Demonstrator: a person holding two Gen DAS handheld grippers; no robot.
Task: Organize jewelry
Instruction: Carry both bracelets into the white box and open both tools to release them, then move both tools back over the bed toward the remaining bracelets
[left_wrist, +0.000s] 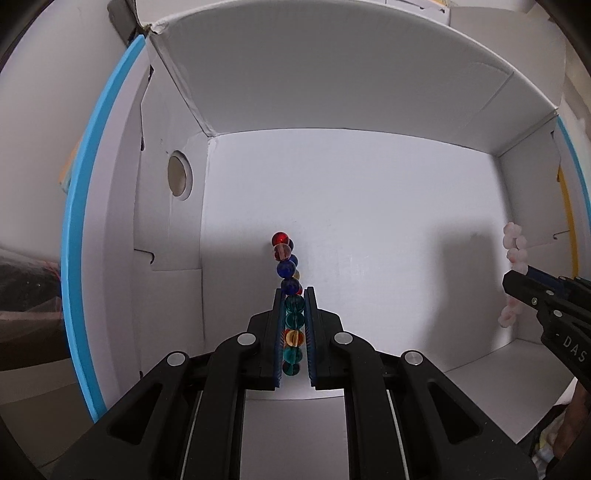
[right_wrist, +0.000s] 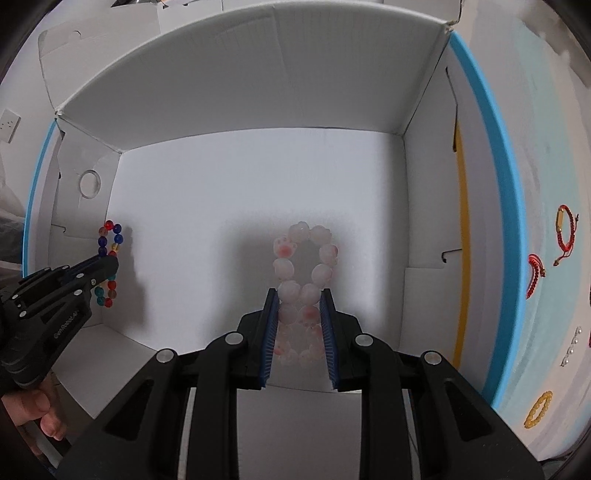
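My left gripper (left_wrist: 294, 291) is shut on a multicoloured glass-bead bracelet (left_wrist: 286, 266), holding it inside the white cardboard box (left_wrist: 351, 92), near the left wall. The same bracelet (right_wrist: 108, 254) and left gripper (right_wrist: 107, 264) show in the right wrist view. My right gripper (right_wrist: 298, 295) is shut on a pale pink paw-bead bracelet (right_wrist: 306, 254), held over the box floor near the middle. That bracelet (left_wrist: 514, 247) and the right gripper (left_wrist: 511, 280) show at the right edge of the left wrist view.
The box stands on a light mat with a blue border (right_wrist: 491, 192). On the mat to the right lie two red cord bracelets (right_wrist: 565, 229), (right_wrist: 535, 273), a pearl string (right_wrist: 571, 347) and a yellow bead bracelet (right_wrist: 538, 410). The box's left wall has a round hole (left_wrist: 180, 173).
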